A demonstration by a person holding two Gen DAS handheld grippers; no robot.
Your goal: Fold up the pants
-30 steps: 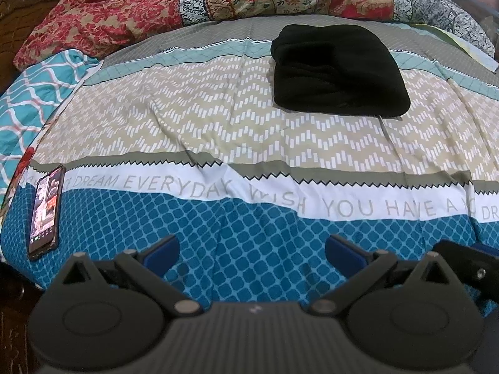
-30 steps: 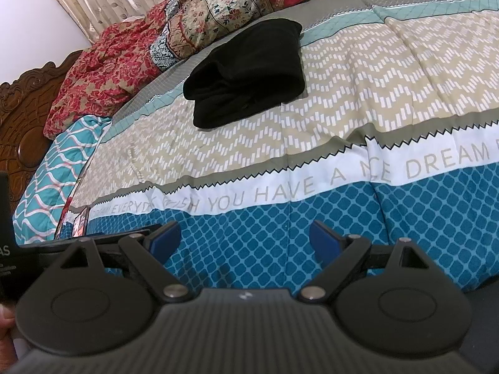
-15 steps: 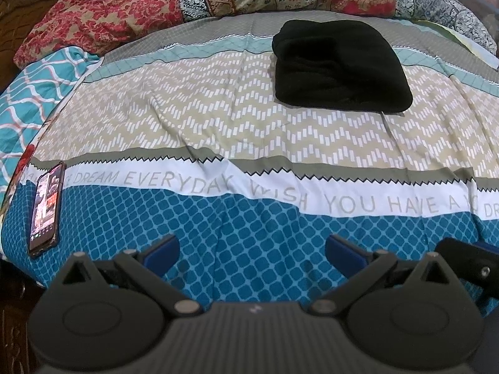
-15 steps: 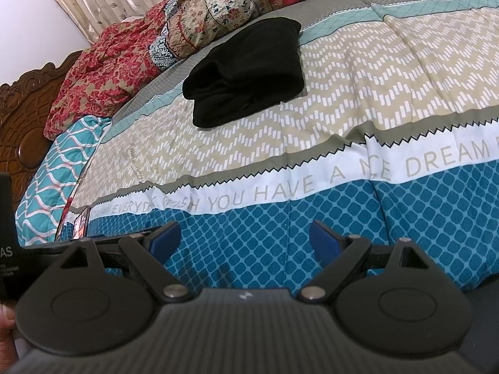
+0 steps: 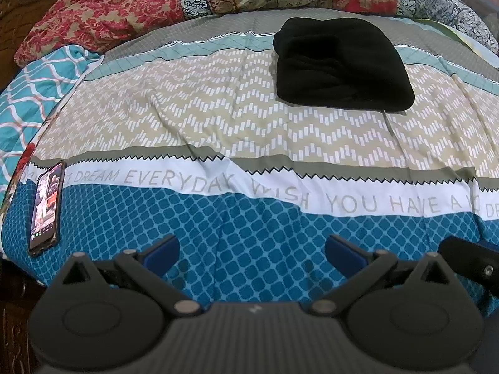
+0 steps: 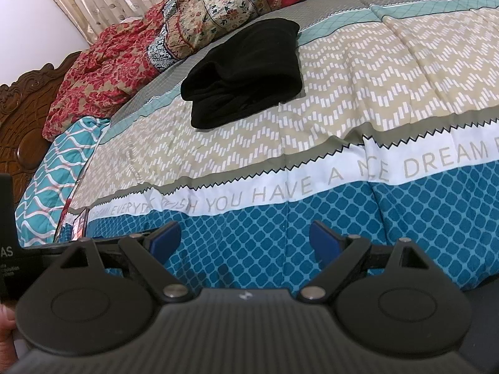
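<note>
Folded black fabric pants (image 5: pixel 341 67) lie on patterned bedspread (image 5: pixel 218 124); left gripper (image 5: pixel 251 251) and right gripper (image 6: pixel 244 238) fingers spread, empty, well apart from them.

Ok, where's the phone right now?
The phone lies flat at the bed's near left edge in the left wrist view, on the blue-patterned band of the bedspread, far from the black pants.
</note>
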